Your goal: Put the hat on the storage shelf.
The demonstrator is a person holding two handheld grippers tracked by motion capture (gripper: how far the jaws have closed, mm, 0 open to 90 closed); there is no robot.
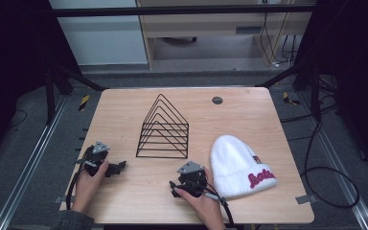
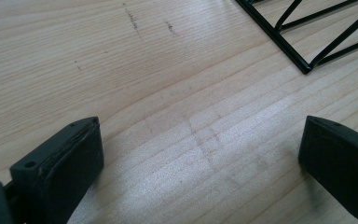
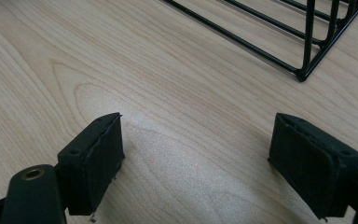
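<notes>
1. The left tool point(image 1: 117, 167), held in the person's left hand point(image 1: 87, 184), sits low over the pale wooden table point(image 1: 124, 201) at about 8 o'clock of the tabletop in the high view. Its two black jaws stand spread wide with only bare wood grain between them, as the left gripper view point(image 2: 200, 154) shows.
2. The right tool point(image 1: 175, 184), held in the right hand point(image 1: 202, 201), lies at about 6 o'clock of the tabletop. Its jaws are likewise spread apart and grip nothing; in the right gripper view point(image 3: 196, 154) only table surface lies between them.
3. A black wire rack with triangular dividers point(image 1: 163, 132) stands upright near the centre of the table, at about 1 o'clock from the left tool and 11 o'clock from the right tool. One corner of its base shows at the upper right in the left gripper view point(image 2: 303, 56), and another base corner at the upper right in the right gripper view point(image 3: 303, 60); neither tool touches it.
4. A white fluffy knit beanie with red lettering on its cuff point(image 1: 237, 165) lies flat at about 4 o'clock of the tabletop, just beside the right tool at its 2 o'clock.
5. A small dark round disc point(image 1: 217, 100) is set into the table near the far edge, at about 1 o'clock.
</notes>
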